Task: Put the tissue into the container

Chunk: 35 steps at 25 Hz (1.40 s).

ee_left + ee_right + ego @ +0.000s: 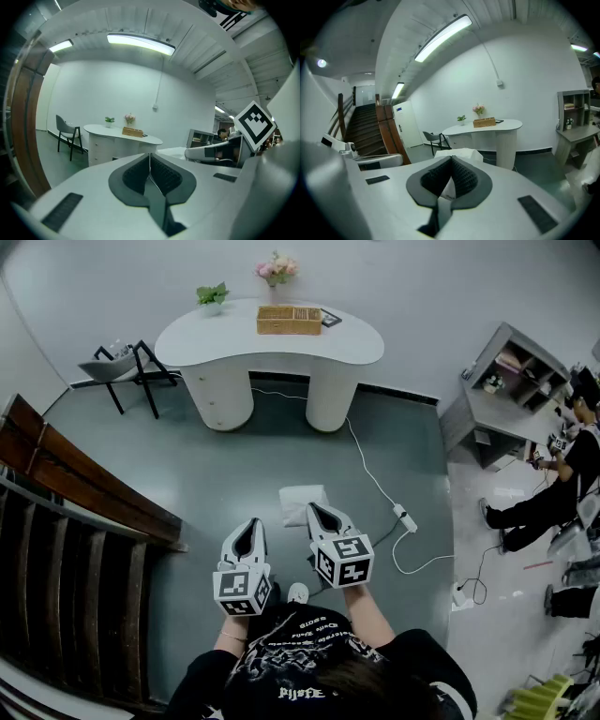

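Observation:
A white tissue pack (pixel 300 502) hangs above the grey floor, and my right gripper (pixel 315 510) is shut on its near edge. In the right gripper view the pack (pixel 460 153) shows just past the closed jaws of the right gripper (pixel 451 160), with a bit of white pinched between the pads. My left gripper (pixel 249 525) is held beside it on the left, shut and empty; the left gripper view shows the left gripper (pixel 150 157) with its jaws meeting. The container is a woven basket (pixel 289 320) on the white table (pixel 356 345) far ahead, also seen as the basket (pixel 132 132) and the basket (pixel 484 122).
Two small potted plants (pixel 213 294) stand on the table beside the basket. A chair (pixel 127 368) is at the left, and a wooden-railed staircase (pixel 75 521) runs nearer on that side. A power strip and cable (pixel 403 517) lie on the floor. A shelf desk (pixel 511 395) and a seated person (pixel 553 484) are at the right.

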Motion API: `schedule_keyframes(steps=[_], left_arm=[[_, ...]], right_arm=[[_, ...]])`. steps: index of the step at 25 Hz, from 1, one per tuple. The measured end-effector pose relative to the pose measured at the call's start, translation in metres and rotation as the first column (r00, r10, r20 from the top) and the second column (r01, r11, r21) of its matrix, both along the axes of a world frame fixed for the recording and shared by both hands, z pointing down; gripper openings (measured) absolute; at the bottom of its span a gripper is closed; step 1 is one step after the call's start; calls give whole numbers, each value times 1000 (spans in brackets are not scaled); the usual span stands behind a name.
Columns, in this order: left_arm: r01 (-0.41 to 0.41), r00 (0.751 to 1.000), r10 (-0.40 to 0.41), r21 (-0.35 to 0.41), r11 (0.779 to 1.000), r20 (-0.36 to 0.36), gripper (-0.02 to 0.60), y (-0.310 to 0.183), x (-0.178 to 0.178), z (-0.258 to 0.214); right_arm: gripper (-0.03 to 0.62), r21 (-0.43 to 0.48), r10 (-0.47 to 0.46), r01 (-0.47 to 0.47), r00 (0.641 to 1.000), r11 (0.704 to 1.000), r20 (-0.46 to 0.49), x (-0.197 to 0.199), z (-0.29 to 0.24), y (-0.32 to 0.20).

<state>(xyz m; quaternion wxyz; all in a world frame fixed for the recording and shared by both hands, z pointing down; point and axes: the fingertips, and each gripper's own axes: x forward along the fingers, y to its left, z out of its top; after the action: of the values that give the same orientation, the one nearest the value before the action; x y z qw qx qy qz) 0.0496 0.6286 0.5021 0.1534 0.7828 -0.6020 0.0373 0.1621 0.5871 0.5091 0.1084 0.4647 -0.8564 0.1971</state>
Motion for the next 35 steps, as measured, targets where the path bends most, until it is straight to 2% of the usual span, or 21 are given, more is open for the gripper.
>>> schedule_keyframes(steps=[11, 16, 25, 35], left_arm=[[25, 1000, -25, 20, 999, 2, 26, 13, 0, 3], [21, 1000, -21, 19, 1000, -8, 26, -1, -3, 7], [-2, 1000, 3, 11, 1000, -24, 26, -64, -16, 12], [-67, 998, 67, 7, 998, -16, 26, -170, -45, 7]], right_arm=[[21, 0, -15, 15, 999, 1000, 31, 3, 3, 12], [21, -4, -27, 27, 999, 1000, 28, -5, 9, 1], [21, -15, 9, -8, 1000, 1000, 14, -12, 15, -52], [23, -4, 60, -60, 998, 998, -11, -40, 8, -148]])
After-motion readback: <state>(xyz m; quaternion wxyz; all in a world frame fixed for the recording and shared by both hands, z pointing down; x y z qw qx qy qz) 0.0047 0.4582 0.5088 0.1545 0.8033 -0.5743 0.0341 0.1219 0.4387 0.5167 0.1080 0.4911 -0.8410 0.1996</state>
